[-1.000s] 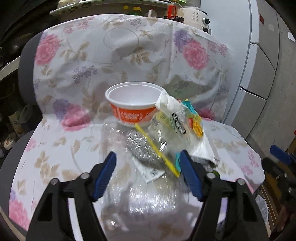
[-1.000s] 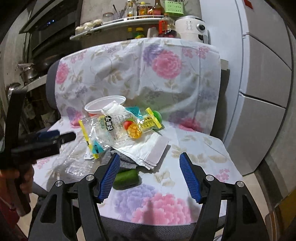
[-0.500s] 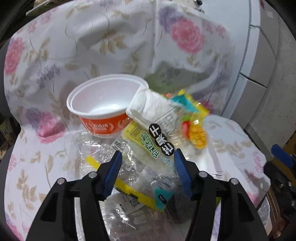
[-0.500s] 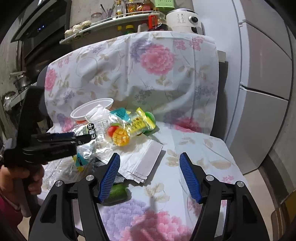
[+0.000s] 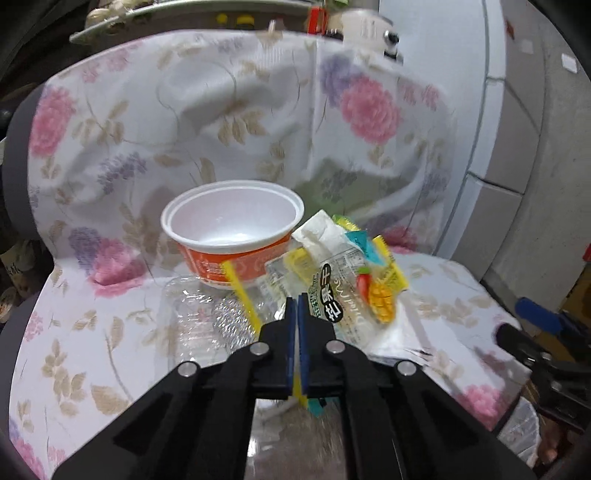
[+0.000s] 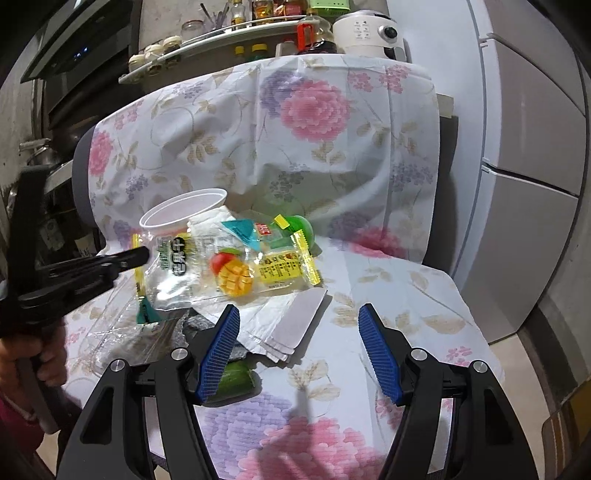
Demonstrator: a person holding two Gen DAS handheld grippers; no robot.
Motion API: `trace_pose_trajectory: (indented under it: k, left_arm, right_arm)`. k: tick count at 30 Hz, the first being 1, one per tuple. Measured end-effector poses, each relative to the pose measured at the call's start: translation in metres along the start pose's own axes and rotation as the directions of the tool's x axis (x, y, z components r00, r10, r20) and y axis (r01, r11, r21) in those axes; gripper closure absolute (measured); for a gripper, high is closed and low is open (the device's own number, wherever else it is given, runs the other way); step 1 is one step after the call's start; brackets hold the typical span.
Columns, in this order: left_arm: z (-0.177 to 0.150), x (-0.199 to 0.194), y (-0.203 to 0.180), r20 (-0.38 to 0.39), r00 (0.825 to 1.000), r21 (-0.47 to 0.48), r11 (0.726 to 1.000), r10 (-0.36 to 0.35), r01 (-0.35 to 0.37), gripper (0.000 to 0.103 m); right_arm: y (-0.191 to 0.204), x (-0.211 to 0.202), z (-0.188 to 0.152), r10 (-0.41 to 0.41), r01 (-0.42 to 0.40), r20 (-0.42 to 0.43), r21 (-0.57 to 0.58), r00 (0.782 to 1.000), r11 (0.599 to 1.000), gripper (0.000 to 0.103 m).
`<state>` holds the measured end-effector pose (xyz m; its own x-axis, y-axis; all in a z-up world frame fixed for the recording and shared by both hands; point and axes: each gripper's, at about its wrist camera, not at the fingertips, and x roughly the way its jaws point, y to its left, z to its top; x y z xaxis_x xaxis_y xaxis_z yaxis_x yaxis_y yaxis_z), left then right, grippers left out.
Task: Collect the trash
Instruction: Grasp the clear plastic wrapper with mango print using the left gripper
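A clear dried-mango bag [image 5: 343, 295] with yellow and teal edges lies against an orange-and-white foam bowl [image 5: 232, 229] on a chair under a floral cloth [image 5: 110, 317]. My left gripper [image 5: 296, 301] is shut on the bag's near edge; a yellow and teal strip shows between its pads. In the right wrist view that left gripper [image 6: 136, 255] pinches the bag [image 6: 207, 273] at its left side, beside the bowl [image 6: 181, 214]. My right gripper [image 6: 299, 321] stands open above the seat, holding nothing, its left finger over a stack of white paper [image 6: 280, 325].
A crumpled clear plastic tray [image 5: 199, 325] lies left of the bag. A green round thing [image 6: 301, 225], a small yellow packet [image 6: 284, 269] and a green wrapper [image 6: 236, 380] lie on the seat. White cabinet doors [image 6: 535, 147] stand right; a shelf of jars [image 6: 221, 33] behind.
My left gripper's jaws went from wide apart to shut on the mango bag's edge, after pushing in toward the bowl and drawing back a little. The right gripper stayed open and nearly still.
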<state>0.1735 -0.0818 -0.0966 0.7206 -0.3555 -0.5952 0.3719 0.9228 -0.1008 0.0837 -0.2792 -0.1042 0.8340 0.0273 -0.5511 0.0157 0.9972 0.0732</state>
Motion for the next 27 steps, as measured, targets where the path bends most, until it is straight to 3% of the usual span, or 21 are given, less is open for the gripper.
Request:
trace_pose_trajectory:
  k: [6,13,17,18,20,22,27]
  left_arm:
    - [-0.022,-0.034,0.001,0.004,0.998,-0.051,0.997,-0.066,0.066,0.103]
    - [-0.054,-0.048,0.013,-0.025,0.998,-0.108,0.993,-0.057,0.054,0.103]
    - [-0.06,-0.046,0.023,-0.053,0.995,-0.138,0.987,-0.087,0.079,0.102]
    - [-0.061,-0.043,0.025,-0.065,0.992,-0.149,0.984,-0.103,0.093,0.098]
    - [-0.062,-0.036,0.027,-0.089,0.991,-0.155,0.984,-0.096,0.082,0.068]
    - [-0.065,-0.03,0.027,-0.105,0.99,-0.159,0.985,-0.09,0.072,0.051]
    - [-0.068,-0.011,0.03,-0.143,0.986,-0.165,0.984,-0.09,0.066,0.045]
  right_arm:
    - [0.015,-0.007,-0.006,0.01,-0.01,0.001,-0.031,1.0,0.999,0.035]
    - [0.019,-0.017,-0.022,-0.003,0.001,-0.025,-0.053,1.0,0.999,0.035]
    - [0.019,-0.013,-0.031,-0.005,0.002,-0.058,-0.054,0.998,0.999,0.035]
    - [0.02,-0.012,-0.032,-0.006,0.003,-0.062,-0.057,0.998,0.998,0.035]
    - [0.022,-0.012,-0.034,-0.007,0.003,-0.06,-0.063,0.998,0.998,0.035]
    - [0.024,-0.012,-0.034,-0.011,0.006,-0.057,-0.078,0.998,0.997,0.035]
    - [0.023,-0.005,-0.035,-0.014,0.008,-0.067,-0.085,0.998,0.996,0.035]
